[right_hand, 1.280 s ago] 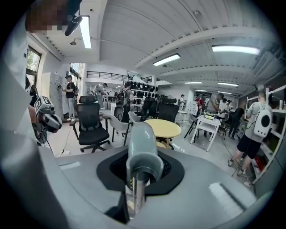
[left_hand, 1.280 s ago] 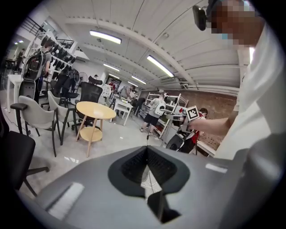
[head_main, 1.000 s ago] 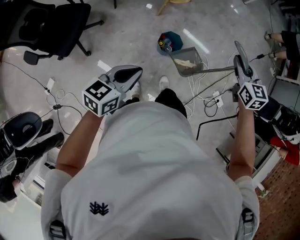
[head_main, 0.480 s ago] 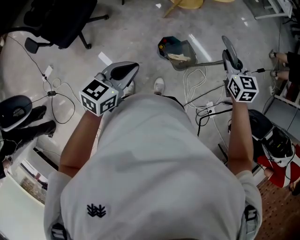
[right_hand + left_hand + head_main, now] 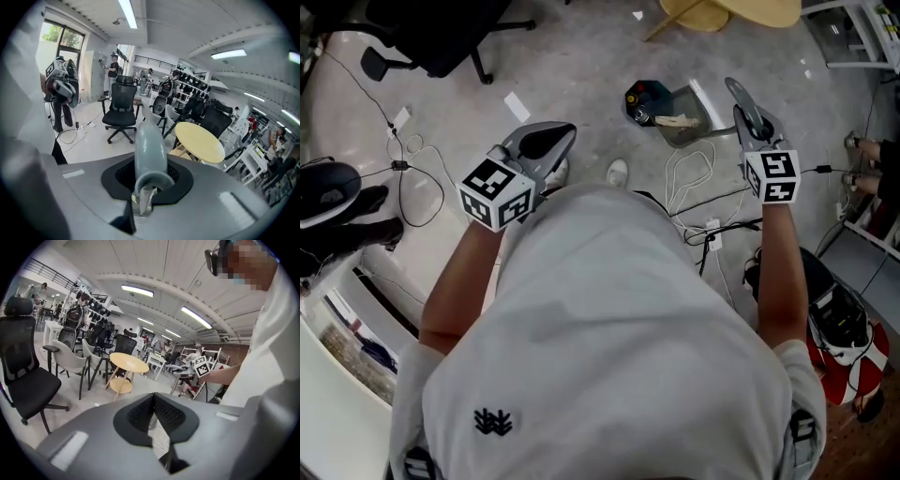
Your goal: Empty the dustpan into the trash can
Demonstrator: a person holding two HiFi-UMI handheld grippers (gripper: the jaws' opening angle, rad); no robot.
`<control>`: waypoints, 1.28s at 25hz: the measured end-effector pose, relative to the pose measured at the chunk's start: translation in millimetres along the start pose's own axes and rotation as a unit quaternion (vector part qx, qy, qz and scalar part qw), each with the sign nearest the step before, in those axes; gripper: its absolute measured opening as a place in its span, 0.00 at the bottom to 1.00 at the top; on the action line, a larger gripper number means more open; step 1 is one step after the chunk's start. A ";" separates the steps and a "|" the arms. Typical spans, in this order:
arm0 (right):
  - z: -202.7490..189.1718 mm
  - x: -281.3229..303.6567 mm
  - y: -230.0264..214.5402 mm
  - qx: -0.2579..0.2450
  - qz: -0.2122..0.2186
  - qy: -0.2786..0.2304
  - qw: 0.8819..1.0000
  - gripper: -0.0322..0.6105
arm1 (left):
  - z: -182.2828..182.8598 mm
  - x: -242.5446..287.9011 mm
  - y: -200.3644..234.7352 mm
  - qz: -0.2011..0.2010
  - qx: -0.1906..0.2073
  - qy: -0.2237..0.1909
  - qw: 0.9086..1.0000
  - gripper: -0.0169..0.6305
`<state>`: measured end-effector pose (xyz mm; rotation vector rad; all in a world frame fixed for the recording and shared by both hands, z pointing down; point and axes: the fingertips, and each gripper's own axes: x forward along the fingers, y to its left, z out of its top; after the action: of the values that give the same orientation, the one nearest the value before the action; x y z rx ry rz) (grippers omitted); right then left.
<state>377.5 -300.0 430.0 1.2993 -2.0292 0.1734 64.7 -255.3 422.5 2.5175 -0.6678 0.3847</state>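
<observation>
Here, the right hand-held gripper (image 5: 748, 112) grips the dustpan (image 5: 682, 116) by its handle.

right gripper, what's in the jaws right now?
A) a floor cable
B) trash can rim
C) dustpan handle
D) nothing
C: the right gripper view shows the right gripper with its jaws closed on the grey dustpan handle, which runs forward out of them.
</observation>
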 end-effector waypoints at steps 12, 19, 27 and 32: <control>-2.2 22.1 37.2 -0.086 0.053 0.020 0.995 0.11 | -7.6 1.6 -2.5 0.013 -0.010 0.000 1.000 0.11; 7.8 29.5 76.3 -0.146 0.086 0.032 0.985 0.11 | -7.3 -10.3 0.0 0.014 -0.014 -0.004 1.000 0.11; 17.2 40.1 119.8 -0.207 0.118 0.048 0.970 0.11 | -12.2 -31.6 9.3 0.016 -0.019 -0.013 1.000 0.11; 19.4 55.7 144.6 -0.245 0.138 0.067 0.957 0.12 | -17.4 -44.8 24.1 0.017 -0.026 -0.017 0.999 0.11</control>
<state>233.4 -280.1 486.9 0.6784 -1.9626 -0.1102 12.0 -246.9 429.3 2.4702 -0.7240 0.3334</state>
